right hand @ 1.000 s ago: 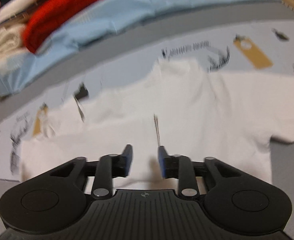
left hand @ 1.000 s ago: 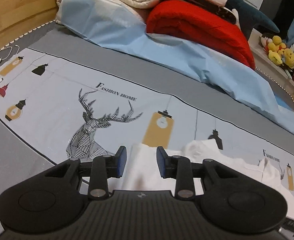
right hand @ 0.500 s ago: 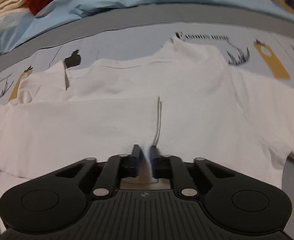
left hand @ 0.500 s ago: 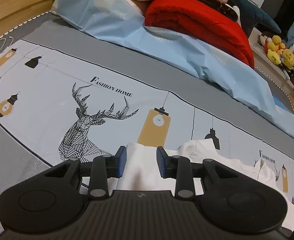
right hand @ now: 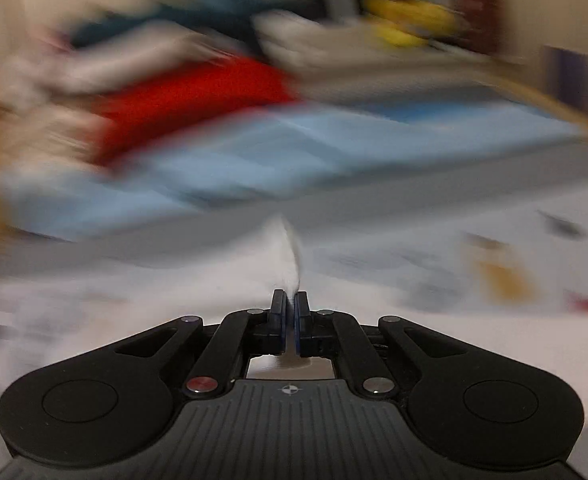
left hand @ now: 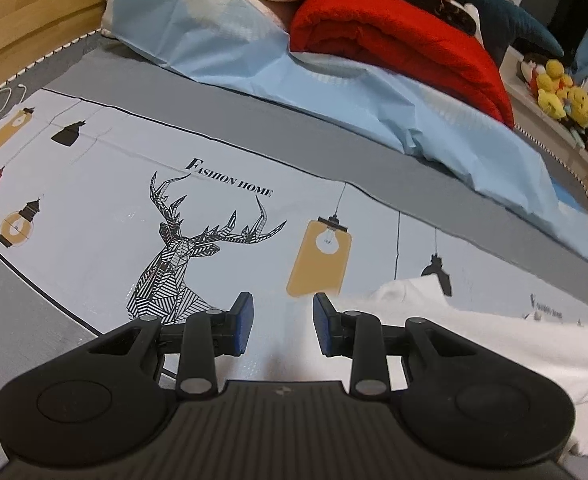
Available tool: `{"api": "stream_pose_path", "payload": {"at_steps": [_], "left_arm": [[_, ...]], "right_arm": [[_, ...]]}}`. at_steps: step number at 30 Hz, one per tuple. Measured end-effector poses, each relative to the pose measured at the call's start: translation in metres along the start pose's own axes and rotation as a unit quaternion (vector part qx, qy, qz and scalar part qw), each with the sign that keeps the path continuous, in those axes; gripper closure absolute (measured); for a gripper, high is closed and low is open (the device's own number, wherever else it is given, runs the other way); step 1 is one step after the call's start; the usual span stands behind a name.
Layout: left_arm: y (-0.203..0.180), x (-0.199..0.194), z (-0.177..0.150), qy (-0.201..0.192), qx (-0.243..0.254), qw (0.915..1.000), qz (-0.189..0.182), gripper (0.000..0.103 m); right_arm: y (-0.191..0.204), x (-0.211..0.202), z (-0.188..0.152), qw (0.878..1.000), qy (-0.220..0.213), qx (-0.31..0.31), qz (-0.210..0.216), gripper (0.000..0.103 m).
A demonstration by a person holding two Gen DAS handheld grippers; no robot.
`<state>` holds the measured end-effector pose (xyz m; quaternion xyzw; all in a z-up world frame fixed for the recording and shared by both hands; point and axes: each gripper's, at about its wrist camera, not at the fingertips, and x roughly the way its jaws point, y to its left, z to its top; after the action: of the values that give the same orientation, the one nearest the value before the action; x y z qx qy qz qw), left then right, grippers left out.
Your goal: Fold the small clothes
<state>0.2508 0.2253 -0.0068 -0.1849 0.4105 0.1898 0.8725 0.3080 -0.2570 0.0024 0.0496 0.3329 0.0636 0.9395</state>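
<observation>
"FASHION HOME" on printed sheet (left hand: 93, 208)

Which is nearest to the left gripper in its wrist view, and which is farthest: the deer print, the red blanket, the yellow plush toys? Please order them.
From the left gripper:
1. Deer print, just ahead of the fingers, slightly left.
2. Red blanket, rolled on the light blue sheet, far ahead.
3. Yellow plush toys, on a shelf at the far right, beyond the bed.

One white garment (left hand: 474, 332) lying toward the mat's right edge, one printed mat (left hand: 93, 216) showing one deer figure (left hand: 181, 264), one red blanket (left hand: 394, 44) sitting beyond the far edge, one light blue sheet (left hand: 334, 92), two grippers showing, left gripper (left hand: 281, 326), right gripper (right hand: 290, 322).
</observation>
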Motion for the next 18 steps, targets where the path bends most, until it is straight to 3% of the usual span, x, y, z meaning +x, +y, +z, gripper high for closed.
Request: {"api": "stream_pose_path", "payload": {"at_steps": [1,2,4,6,8,18], "left_arm": [[-0.001,0.001,-0.001,0.002,0.004,1.0000,0.002,0.068],[-0.002,0.003,-0.001,0.004,0.008,1.0000,0.002,0.068],[-0.004,0.007,-0.002,0.007,0.009,0.9999,0.002,0.068],[-0.009,0.013,-0.005,0.013,0.012,0.9998,0.001,0.068],[-0.016,0.020,-0.010,0.025,0.014,0.9996,-0.005,0.068],[-0.050,0.076,-0.035,0.081,-0.011,0.9929,-0.087,0.061]], "right_arm": [[-0.021,0.015,-0.006,0.998,0.031,0.010,-0.057,0.100],[-0.045,0.022,-0.011,0.995,0.049,0.047,-0.071,0.100],[-0.062,0.022,-0.010,0.994,0.049,0.072,-0.061,0.100],[-0.062,0.019,-0.008,0.996,0.036,0.045,-0.062,0.100],[-0.069,0.021,-0.009,0.996,0.041,0.056,-0.055,0.100],[-0.071,0.019,-0.016,0.996,0.045,0.063,-0.040,0.100]]}}
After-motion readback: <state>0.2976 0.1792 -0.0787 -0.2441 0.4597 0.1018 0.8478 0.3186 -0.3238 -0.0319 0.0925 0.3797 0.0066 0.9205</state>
